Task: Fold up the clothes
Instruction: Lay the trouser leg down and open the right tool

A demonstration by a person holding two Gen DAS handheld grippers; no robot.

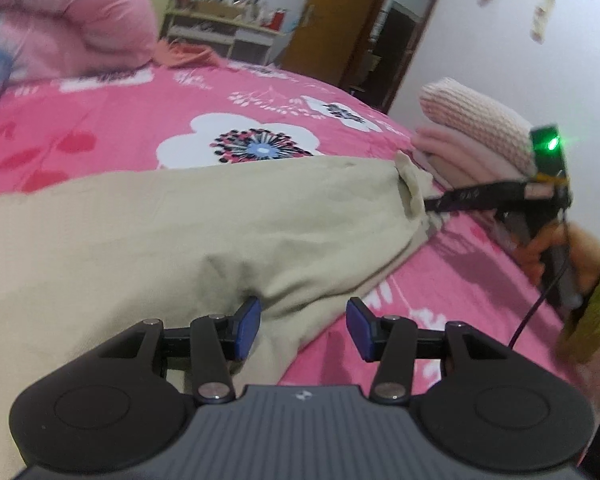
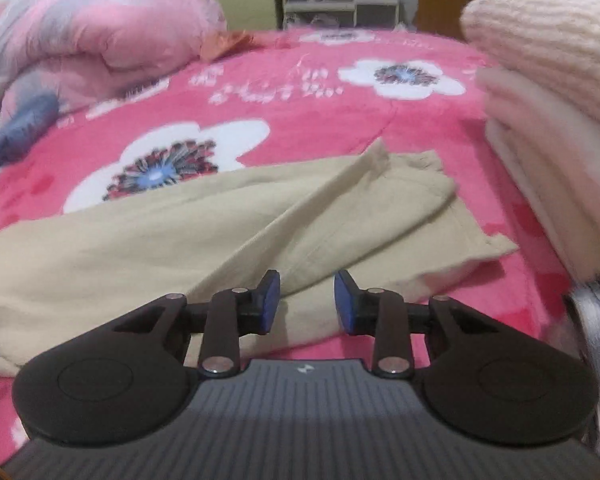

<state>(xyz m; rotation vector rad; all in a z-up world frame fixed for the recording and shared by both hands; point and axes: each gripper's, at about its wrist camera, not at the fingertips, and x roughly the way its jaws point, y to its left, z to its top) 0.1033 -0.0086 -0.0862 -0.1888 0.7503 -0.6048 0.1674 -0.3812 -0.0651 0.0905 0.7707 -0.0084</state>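
Observation:
A beige garment [image 1: 188, 240] lies partly folded on the pink flowered bed; it also shows in the right wrist view [image 2: 220, 224] with a fold running across it. My left gripper [image 1: 303, 326] is open, its fingers straddling the garment's near edge. My right gripper [image 2: 307, 300] is open and empty just above the garment's near edge. In the left wrist view the right gripper [image 1: 432, 203] reaches in from the right, its tips at the garment's far right corner.
A stack of folded cream and pink knitwear [image 1: 472, 136] sits at the bed's right side, close to my right gripper [image 2: 552, 92]. A rolled pink quilt [image 2: 96, 40] lies at the back left. A shelf [image 1: 224, 32] and brown door [image 1: 340, 20] stand beyond the bed.

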